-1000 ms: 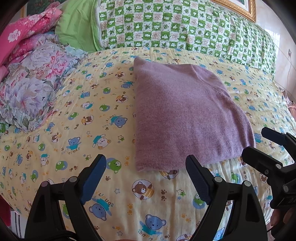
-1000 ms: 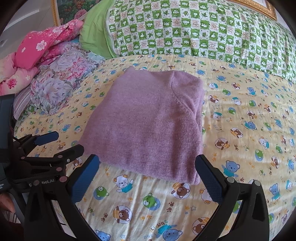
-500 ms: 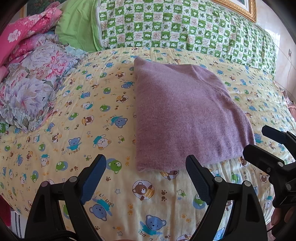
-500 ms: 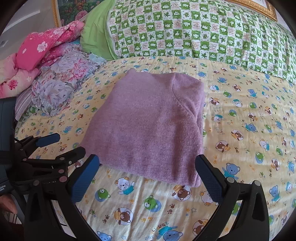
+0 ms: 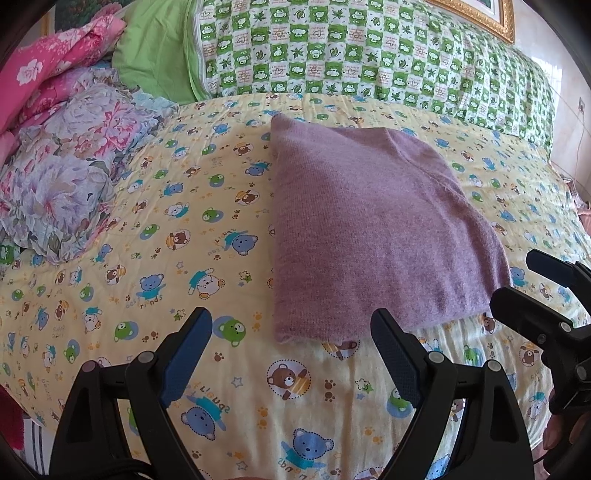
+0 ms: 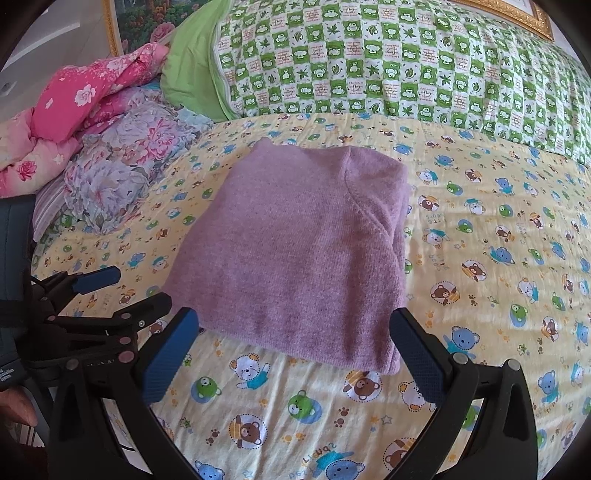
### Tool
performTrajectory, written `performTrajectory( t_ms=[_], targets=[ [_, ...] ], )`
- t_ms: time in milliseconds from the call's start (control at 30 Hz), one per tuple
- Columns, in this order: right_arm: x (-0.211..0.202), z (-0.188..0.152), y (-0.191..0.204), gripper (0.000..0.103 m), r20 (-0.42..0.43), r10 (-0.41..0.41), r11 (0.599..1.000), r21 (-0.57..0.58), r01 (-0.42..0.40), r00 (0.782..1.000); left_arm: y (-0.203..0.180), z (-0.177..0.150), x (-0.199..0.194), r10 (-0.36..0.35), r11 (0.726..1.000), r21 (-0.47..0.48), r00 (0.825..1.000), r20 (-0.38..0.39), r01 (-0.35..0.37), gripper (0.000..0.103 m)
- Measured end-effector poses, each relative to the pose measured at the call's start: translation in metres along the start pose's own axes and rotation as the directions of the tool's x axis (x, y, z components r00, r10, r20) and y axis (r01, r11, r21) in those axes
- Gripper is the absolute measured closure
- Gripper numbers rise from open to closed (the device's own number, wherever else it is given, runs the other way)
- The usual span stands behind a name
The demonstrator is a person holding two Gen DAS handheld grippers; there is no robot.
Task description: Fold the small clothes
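Note:
A purple knitted garment (image 5: 369,229) lies folded into a flat rectangle on the yellow bear-print bedsheet (image 5: 184,229). In the right wrist view the same garment (image 6: 295,251) shows a sleeve seam folded over its right side. My left gripper (image 5: 291,354) hovers open just short of the garment's near edge, holding nothing. My right gripper (image 6: 295,354) is open too, empty, its fingers framing the near edge from a little way back. Each gripper appears in the other's view: the right gripper (image 5: 546,295) at the far right, the left gripper (image 6: 110,291) at the far left.
A green checkered quilt (image 5: 369,51) and a green pillow (image 5: 155,51) lie along the back of the bed. Flowered pink and lilac bedding (image 5: 62,173) is piled at the left. A gold picture frame (image 6: 517,14) hangs behind.
Both grippers have drawn back slightly from the garment and stay open. The garment itself lies as before.

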State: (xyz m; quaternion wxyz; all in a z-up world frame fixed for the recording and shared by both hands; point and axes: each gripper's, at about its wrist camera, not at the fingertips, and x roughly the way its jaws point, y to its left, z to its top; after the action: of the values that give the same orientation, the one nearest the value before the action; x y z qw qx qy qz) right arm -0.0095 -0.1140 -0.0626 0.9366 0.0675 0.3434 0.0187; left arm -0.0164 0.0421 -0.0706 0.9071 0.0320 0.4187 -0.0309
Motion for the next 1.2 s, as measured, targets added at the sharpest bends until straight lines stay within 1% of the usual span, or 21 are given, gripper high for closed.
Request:
performTrajectory(
  t_ms=[600, 1200],
  targets=[
    [-0.0008, 0.0053, -0.0011, 0.0, 0.004, 0.015, 1.0, 0.003, -0.015, 1.0, 0.001, 0.0041, 0.0031, -0.013, 1.0, 0.009, 0.999, -0.037, 0.013, 0.015],
    [-0.0002, 0.0099, -0.0035, 0.0, 0.005, 0.017, 1.0, 0.014, -0.017, 1.0, 0.0006, 0.0101, 0.0027, -0.006, 1.0, 0.009, 0.999, -0.031, 0.006, 0.015]
  ],
)
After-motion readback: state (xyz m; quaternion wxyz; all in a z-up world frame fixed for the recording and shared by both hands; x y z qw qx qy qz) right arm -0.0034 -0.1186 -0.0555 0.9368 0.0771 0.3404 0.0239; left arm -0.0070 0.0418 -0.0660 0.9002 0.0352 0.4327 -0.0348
